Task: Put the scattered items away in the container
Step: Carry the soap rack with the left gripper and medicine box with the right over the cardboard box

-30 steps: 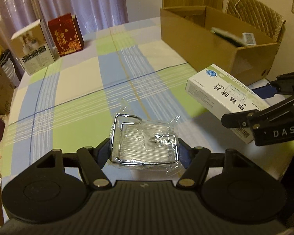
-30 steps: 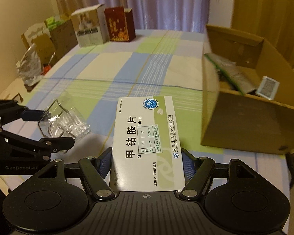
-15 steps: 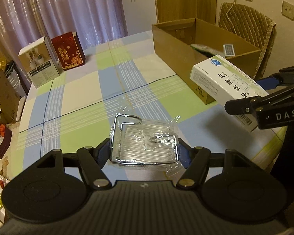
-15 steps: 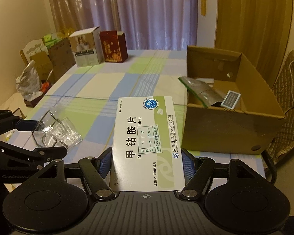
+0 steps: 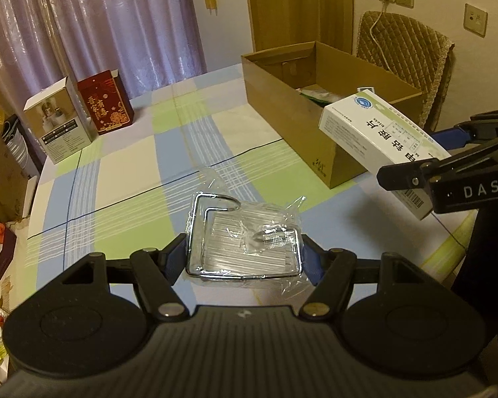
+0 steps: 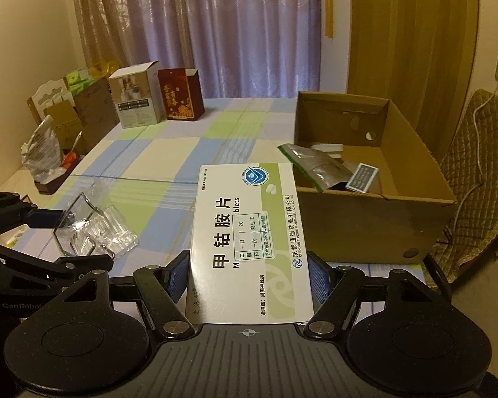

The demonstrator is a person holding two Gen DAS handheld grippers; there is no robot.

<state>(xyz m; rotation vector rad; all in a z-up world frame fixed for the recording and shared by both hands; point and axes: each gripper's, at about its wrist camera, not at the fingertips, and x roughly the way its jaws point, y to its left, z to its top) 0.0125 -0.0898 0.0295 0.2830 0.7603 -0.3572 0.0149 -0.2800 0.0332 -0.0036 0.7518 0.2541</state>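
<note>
Cardboard box [image 5: 292, 116] contents mostly hidden

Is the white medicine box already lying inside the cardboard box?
No, the white medicine box is held between the jaws of the right gripper, in the air before the cardboard box.

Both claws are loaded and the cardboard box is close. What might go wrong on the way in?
1. The left claw grips the wire rack through loose, slick plastic wrap, so it may slip.
2. The medicine box sticks far out of the right claw; its front end could catch the cardboard box wall.
3. Two loaded claws side by side may collide over the opening.
</note>
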